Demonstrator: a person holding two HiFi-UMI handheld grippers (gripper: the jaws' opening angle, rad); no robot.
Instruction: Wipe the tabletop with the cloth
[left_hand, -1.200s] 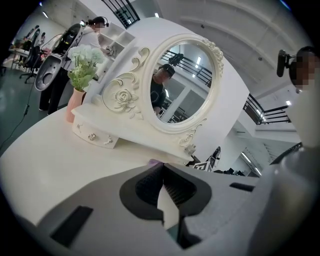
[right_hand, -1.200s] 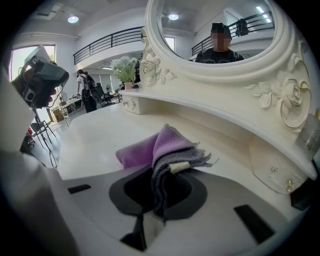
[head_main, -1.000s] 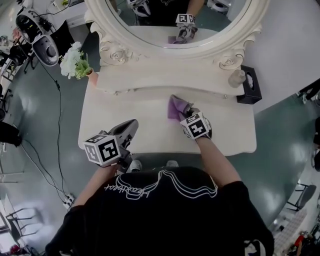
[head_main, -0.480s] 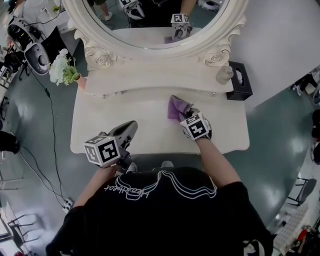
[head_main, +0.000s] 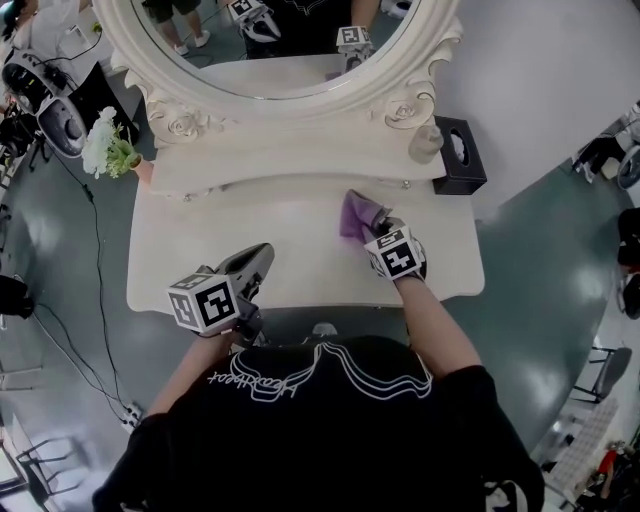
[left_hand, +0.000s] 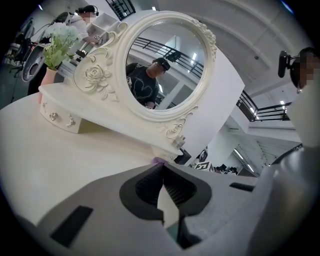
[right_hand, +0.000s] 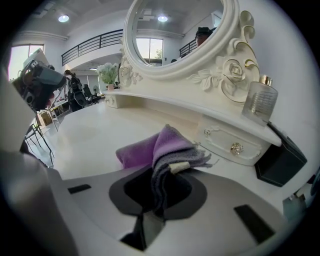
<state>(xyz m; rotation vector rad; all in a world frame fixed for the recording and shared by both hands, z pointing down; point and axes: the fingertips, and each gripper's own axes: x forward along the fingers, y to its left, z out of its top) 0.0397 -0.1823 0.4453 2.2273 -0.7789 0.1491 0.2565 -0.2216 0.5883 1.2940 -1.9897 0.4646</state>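
Clamping purple cloth in right gripper fingers, bunched; left gripper fingers closed, empty. Risk: wide bench stroke knocks glass bottle off the shelf.

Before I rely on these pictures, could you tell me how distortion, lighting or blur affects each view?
Head view: evenly lit and sharp, though the wide lens bows the tabletop edges. Left gripper view: heavy fisheye with black corners, the mirror leaning, the left gripper filling the lower frame. Right gripper view: same black rim, the cloth sharp in the right gripper, ceiling lights blown out.
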